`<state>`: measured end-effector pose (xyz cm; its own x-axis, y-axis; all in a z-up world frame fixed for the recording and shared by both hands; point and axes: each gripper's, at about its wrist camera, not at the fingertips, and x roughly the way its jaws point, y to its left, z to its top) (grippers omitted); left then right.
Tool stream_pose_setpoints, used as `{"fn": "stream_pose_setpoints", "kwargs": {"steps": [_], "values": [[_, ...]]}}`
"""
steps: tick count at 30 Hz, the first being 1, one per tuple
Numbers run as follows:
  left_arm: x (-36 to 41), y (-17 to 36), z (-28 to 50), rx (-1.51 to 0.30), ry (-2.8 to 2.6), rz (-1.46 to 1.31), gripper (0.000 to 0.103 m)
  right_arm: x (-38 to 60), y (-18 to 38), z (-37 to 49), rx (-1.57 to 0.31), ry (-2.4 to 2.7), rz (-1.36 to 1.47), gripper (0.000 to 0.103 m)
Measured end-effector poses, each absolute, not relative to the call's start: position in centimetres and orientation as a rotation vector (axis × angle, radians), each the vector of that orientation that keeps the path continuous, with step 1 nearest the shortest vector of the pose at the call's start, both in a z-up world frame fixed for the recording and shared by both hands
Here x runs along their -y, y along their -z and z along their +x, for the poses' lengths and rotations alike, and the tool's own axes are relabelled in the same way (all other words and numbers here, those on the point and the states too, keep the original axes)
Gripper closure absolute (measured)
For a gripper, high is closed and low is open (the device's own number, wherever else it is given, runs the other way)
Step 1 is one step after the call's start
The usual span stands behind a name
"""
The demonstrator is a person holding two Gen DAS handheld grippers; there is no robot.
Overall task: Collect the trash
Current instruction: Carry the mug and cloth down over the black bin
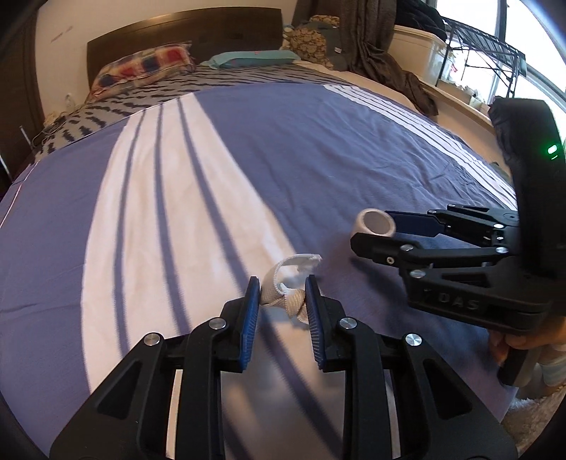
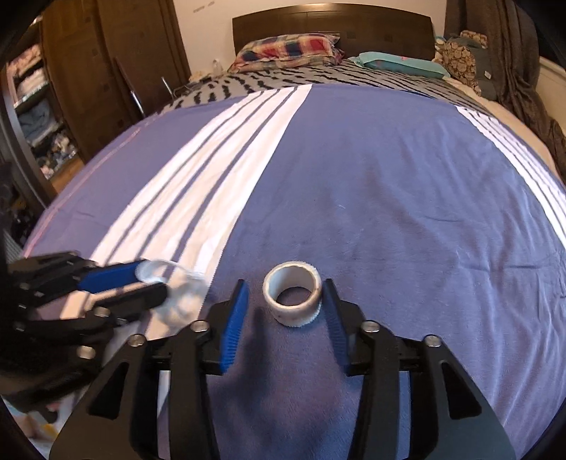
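A crumpled white fabric strip [image 1: 295, 262] is pinched between the blue pads of my left gripper [image 1: 282, 287], which is shut on it just above the purple and white striped bedcover [image 1: 247, 159]. From the right wrist, that left gripper [image 2: 154, 279] shows at the left edge with the strip [image 2: 184, 295] blurred at its tips. A white tape roll [image 2: 300, 314] lies on the cover between the fingers of my right gripper [image 2: 286, 285], which is open, with a clear gap on the left side. In the left wrist view the roll [image 1: 371, 231] sits at the right gripper's [image 1: 375, 235] tips.
Pillows [image 2: 286, 49] and a dark headboard [image 2: 332, 21] close off the far end of the bed. A wooden wardrobe [image 2: 70, 81] stands to the left. A brown blanket [image 1: 389, 70], a white bin [image 1: 421, 49] and a metal rack [image 1: 488, 46] line the window side.
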<state>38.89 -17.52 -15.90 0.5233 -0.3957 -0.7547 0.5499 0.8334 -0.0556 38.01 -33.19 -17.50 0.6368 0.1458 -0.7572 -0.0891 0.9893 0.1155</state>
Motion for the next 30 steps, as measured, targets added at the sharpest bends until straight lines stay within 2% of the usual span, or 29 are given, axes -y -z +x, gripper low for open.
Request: {"fn": "stream_pose_setpoints", "kwargs": {"steps": [2,4,11,19,30], "values": [[16.8,15.7,38.9,-0.85,0.558,0.193,0.078,32.8,17.9,38.2,-0.88,-0.116,0.056,0.059],[15.9,15.4,38.6,-0.849,0.545,0.186,0.078,32.6,17.9,38.3,-0.879,-0.099,0.047,0.069],[13.8,13.3,35.0,-0.808,0.515,0.169,0.078,31.6,14.5,34.4,-0.802,-0.104,0.032,0.069],[11.2,10.1,28.2,-0.752,0.515,0.104,0.078,28.6,9.6,25.8,-0.664,-0.121,-0.03,0.069],[7.9,8.6,18.1,-0.705,0.53,0.092,0.078,25.4,9.4,15.3,-0.628,-0.175,0.014,0.069]]}}
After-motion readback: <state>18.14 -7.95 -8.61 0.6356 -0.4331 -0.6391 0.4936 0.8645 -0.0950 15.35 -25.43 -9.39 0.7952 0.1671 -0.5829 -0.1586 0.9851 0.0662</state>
